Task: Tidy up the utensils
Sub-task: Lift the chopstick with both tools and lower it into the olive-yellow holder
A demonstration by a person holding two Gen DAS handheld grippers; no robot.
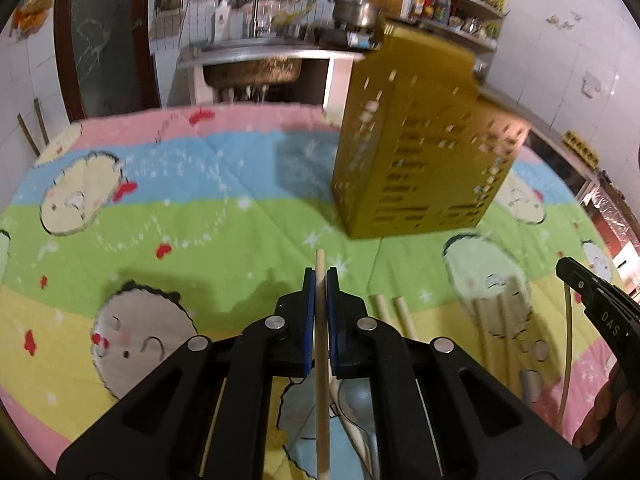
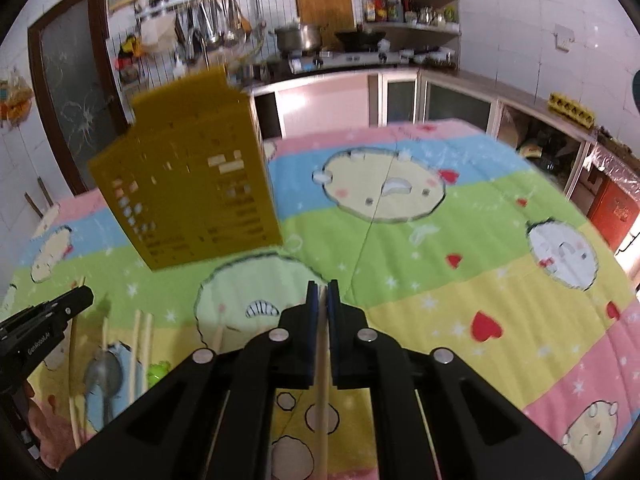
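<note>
- While each hand grips one chopstick, we are only part way through sorting the utensils into the yellow holder (image 1: 420, 152).
- Our left gripper (image 1: 321, 280) is clamped on a wooden chopstick (image 1: 322, 360), whose tip pokes out just past the blue pads toward the holder.
- Our right gripper (image 2: 322, 294) is likewise closed on a second chopstick (image 2: 322, 412), though its tip barely clears the pads and the blur makes the exact end hard to place.
- The perforated holder stands upright on the patterned cloth (image 1: 160, 200) ahead of both grippers; from these low angles we cannot see its opening, so we cannot tell whether anything is inside yet.
- Still lying on the cloth, in the left wrist view, are a pair of chopsticks (image 1: 394, 316) just right of the left gripper, more sticks (image 1: 496, 332) farther right, and a metal spoon (image 1: 360, 412) under the gripper body.
- We judge that the two held chopsticks have yet to be dropped in, and the loose sticks and spoon come after that.
</note>
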